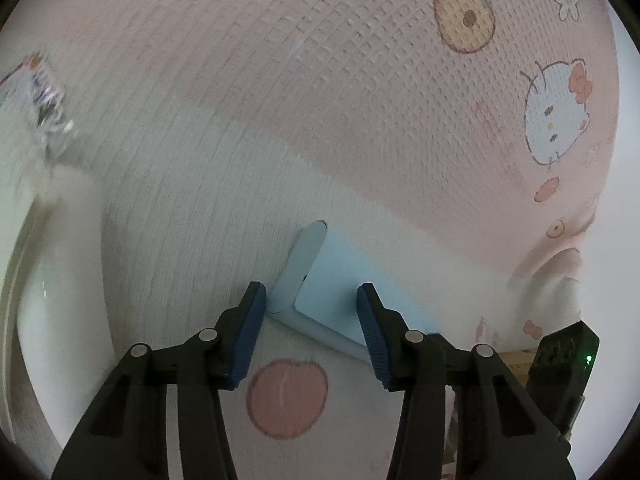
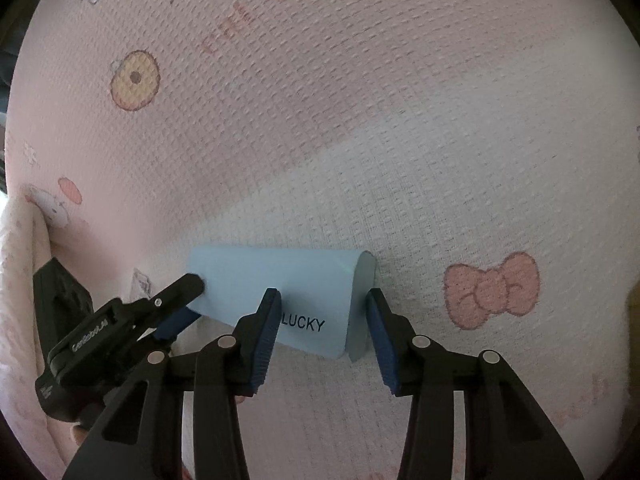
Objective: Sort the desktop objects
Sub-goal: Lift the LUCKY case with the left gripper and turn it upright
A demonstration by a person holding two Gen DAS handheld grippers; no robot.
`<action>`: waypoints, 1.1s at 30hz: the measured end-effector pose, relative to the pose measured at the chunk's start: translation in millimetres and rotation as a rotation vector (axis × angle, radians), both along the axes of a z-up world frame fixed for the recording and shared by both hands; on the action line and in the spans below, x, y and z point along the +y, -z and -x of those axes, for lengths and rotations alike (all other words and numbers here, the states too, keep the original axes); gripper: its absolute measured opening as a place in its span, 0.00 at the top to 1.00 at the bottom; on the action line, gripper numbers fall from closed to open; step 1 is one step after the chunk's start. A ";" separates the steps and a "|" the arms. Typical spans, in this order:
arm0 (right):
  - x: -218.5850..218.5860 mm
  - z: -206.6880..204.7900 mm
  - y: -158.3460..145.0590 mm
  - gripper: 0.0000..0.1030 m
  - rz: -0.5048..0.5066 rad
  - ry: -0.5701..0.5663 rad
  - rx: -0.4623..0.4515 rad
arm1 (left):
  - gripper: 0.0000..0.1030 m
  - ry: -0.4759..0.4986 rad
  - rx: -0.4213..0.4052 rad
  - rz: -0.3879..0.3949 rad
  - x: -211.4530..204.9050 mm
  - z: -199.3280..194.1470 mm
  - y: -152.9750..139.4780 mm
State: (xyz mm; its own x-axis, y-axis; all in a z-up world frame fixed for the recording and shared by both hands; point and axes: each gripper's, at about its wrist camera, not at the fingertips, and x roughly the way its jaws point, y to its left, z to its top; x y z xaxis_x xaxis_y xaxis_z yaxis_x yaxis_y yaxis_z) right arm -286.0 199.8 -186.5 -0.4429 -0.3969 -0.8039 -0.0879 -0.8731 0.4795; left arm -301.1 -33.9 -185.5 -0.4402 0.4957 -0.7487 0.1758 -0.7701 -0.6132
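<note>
A light blue box [image 1: 340, 280] printed LUCKY lies flat on a pink and white waffle cloth [image 1: 360, 80]. My left gripper [image 1: 311, 300] straddles the box's left end: one blue pad sits just outside the grey end cap [image 1: 302, 264] and the other over the top face. In the right wrist view my right gripper [image 2: 322, 304] straddles the other end of the box [image 2: 260, 276]. One of its pads is beside the grey end cap [image 2: 362, 300] and the other in front of the printed face. My left gripper [image 2: 190, 300] shows at the box's far end. Neither pair of pads visibly squeezes the box.
The cloth [image 2: 320, 120] carries cartoon cat, bow and flower prints and bunches into a fold [image 2: 24, 260] at its edge. A crinkled clear wrapper [image 1: 40, 92] and a white rounded object [image 1: 60, 280] lie to the left of the box.
</note>
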 end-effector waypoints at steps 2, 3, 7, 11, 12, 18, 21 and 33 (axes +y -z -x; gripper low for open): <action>-3.9 -3.1 -2.0 0.60 -0.028 -0.004 0.002 | 0.51 0.003 -0.014 -0.013 3.2 -7.8 1.2; -4.8 -6.1 -2.6 0.60 -0.040 -0.006 -0.002 | 0.51 0.006 -0.017 -0.017 2.9 -12.0 1.8; -11.5 -23.9 -2.4 0.60 -0.064 -0.009 -0.023 | 0.51 0.021 -0.047 -0.032 -1.2 -36.1 3.6; -13.3 -52.9 -3.4 0.60 -0.081 -0.015 -0.036 | 0.53 0.028 -0.081 -0.060 -12.9 -76.4 6.0; -13.2 -58.9 -3.7 0.60 -0.085 -0.017 -0.037 | 0.53 0.030 -0.087 -0.066 -15.7 -85.9 7.0; -20.8 -105.6 -6.5 0.60 -0.127 -0.029 -0.050 | 0.53 0.050 -0.099 -0.042 -15.4 -144.2 6.1; -22.9 -130.0 -8.8 0.60 -0.142 -0.037 -0.050 | 0.53 0.037 -0.109 -0.050 -21.1 -172.0 7.1; -25.3 -161.6 -3.8 0.58 -0.117 -0.096 -0.051 | 0.53 -0.045 -0.125 -0.090 -26.9 -198.7 6.4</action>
